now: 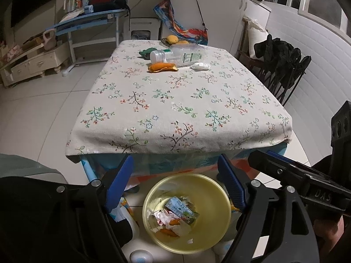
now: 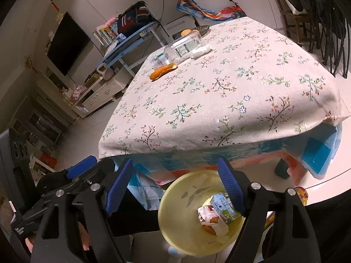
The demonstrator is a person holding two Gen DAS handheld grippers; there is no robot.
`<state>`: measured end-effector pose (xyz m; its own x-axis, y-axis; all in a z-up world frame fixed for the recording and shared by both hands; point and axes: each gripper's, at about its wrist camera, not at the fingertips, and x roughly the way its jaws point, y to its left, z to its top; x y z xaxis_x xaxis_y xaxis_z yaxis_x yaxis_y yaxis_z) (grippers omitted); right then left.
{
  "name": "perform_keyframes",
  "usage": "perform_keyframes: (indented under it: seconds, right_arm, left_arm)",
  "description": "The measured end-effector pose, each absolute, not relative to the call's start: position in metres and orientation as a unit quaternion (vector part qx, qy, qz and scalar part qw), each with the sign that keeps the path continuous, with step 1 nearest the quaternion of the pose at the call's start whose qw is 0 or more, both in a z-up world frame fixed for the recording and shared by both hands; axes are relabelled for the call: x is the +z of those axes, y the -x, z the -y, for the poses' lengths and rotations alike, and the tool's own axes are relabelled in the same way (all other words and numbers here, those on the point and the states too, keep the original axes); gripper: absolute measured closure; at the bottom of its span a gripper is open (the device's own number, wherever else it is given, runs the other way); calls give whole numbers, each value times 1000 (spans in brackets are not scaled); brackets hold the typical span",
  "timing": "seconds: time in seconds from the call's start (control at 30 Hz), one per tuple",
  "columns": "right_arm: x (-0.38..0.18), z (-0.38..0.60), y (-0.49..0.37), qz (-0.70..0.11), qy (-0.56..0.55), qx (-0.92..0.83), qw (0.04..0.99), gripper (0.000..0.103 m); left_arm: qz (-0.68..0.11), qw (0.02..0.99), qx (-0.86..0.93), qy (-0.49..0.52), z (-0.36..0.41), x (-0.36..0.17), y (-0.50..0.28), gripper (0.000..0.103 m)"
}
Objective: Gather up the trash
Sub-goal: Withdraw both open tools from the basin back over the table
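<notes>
Below the left gripper [image 1: 175, 182], whose ribbed blue pads [image 1: 118, 182] are looking like matt rubber on black plastic arms, a smooth yellow plastic bin [image 1: 186, 214] is holding a printed paper carton [image 1: 182, 210]. Ahead, woven floral cloth [image 1: 175, 100] is covering the table, bearing a clear glossy plastic bottle [image 1: 177, 54].

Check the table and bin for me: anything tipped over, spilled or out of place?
The clear plastic bottle lies tipped on its side at the table's far end, with an orange peel and a crumpled white tissue loose beside it. No spill shows. The yellow bin stands upright, trash inside.
</notes>
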<state>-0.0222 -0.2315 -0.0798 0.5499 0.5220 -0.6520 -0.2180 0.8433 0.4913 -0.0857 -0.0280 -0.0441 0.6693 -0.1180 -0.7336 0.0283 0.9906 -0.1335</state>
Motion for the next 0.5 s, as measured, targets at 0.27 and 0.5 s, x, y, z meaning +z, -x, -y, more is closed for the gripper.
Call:
perform_keyframes:
  seconds: [0.27,0.5]
  right_arm:
    - [-72,231,14,-411,-171,218,868,24]
    - [-66,226,2,-405,-156,224,872,24]
  left_arm:
    - [-396,916,-34,49,25,-38,77,25]
    - [-388,920,-26,42,17,-30,60,24]
